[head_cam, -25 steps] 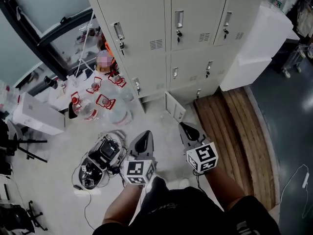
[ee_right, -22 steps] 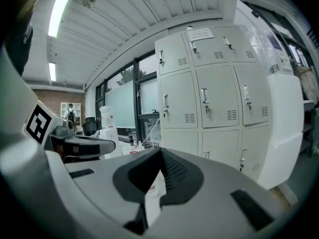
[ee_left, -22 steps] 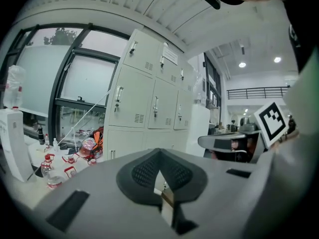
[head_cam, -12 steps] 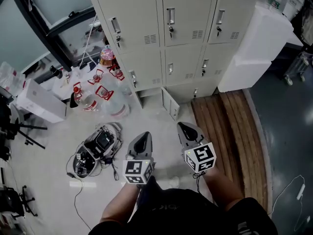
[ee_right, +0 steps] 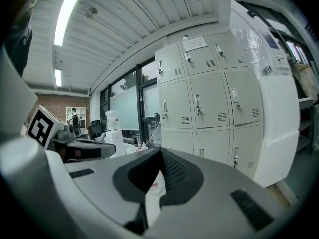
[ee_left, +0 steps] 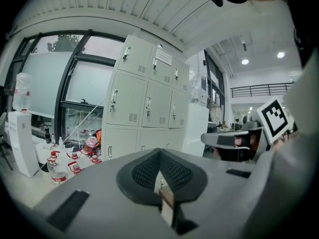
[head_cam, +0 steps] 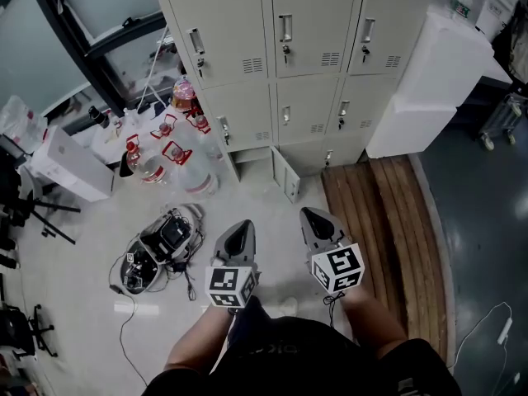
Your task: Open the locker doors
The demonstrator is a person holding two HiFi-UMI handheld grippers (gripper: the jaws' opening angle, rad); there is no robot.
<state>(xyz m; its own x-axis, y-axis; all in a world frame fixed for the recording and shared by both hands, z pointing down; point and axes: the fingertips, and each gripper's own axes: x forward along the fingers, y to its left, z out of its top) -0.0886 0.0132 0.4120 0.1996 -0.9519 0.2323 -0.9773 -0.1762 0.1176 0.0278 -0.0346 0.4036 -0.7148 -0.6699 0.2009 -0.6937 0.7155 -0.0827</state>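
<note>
My left gripper [head_cam: 238, 231] and right gripper [head_cam: 312, 219] are both closed on nothing, well apart from the beige metal lockers [head_cam: 313, 97]. One small low door [head_cam: 289, 180] hangs ajar; the rest are shut.

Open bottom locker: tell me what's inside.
Only a pale, bare-looking strip inside the open bottom locker shows, beside its swung-out door. The rest is hidden by the steep viewing angle.

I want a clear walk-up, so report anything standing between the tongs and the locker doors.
Only bare floor lies between the left tongs, the right tongs and the lockers. One low door hangs ajar into that path; water bottles stand left of it, wooden boards right.
</note>
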